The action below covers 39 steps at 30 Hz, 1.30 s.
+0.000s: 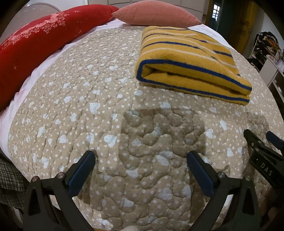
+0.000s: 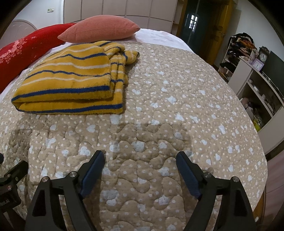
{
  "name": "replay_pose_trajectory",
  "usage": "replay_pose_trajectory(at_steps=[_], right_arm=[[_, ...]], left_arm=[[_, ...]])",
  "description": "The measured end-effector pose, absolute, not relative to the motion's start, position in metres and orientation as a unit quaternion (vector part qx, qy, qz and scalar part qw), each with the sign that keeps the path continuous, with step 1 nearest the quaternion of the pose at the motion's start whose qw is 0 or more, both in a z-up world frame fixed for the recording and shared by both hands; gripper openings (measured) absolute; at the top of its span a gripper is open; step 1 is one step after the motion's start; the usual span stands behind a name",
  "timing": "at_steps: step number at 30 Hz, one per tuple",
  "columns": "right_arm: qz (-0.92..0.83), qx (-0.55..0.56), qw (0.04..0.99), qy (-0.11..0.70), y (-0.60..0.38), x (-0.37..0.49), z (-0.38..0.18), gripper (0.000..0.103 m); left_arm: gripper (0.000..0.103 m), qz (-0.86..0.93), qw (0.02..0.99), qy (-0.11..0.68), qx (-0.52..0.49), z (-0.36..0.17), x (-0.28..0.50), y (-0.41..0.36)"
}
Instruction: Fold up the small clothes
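Note:
A yellow garment with blue and white stripes (image 1: pixel 188 60) lies folded into a thick rectangle on the beige quilted bedspread (image 1: pixel 88 99), far right in the left wrist view. In the right wrist view the same garment (image 2: pixel 71 80) lies far left, with a loose bunched part at its far end. My left gripper (image 1: pixel 141 158) is open and empty, low over the quilt, well short of the garment. My right gripper (image 2: pixel 140 158) is open and empty too. The right gripper also shows at the right edge of the left wrist view (image 1: pixel 262 142).
A red pillow (image 1: pixel 35 42) and a pink cushion (image 1: pixel 156 12) lie at the head of the bed. White shelves with clutter and a clock (image 2: pixel 252 71) stand to the right of the bed. A dark door (image 2: pixel 193 23) is at the back.

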State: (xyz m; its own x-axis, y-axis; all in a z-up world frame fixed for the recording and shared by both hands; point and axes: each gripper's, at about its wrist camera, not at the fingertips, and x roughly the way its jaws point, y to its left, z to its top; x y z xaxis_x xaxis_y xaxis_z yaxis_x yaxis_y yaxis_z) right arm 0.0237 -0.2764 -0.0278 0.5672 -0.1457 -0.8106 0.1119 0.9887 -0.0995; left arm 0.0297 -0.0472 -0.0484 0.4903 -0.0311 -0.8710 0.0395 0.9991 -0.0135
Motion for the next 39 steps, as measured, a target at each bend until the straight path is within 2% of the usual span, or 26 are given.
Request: replay_pose_trajectory(at_steps=[25,39], right_arm=[[-0.073,-0.012,0.886,0.457,-0.281,0.025,-0.03,0.094],[-0.047,-0.047,0.906,0.418,-0.258,0.002,0.001,0.094]], left_arm=[[0.103,-0.028,0.871,0.49,0.003,-0.049,0.028,-0.047],[0.103,-0.015,0.894,0.448,-0.006,-0.014,0.01,-0.038]])
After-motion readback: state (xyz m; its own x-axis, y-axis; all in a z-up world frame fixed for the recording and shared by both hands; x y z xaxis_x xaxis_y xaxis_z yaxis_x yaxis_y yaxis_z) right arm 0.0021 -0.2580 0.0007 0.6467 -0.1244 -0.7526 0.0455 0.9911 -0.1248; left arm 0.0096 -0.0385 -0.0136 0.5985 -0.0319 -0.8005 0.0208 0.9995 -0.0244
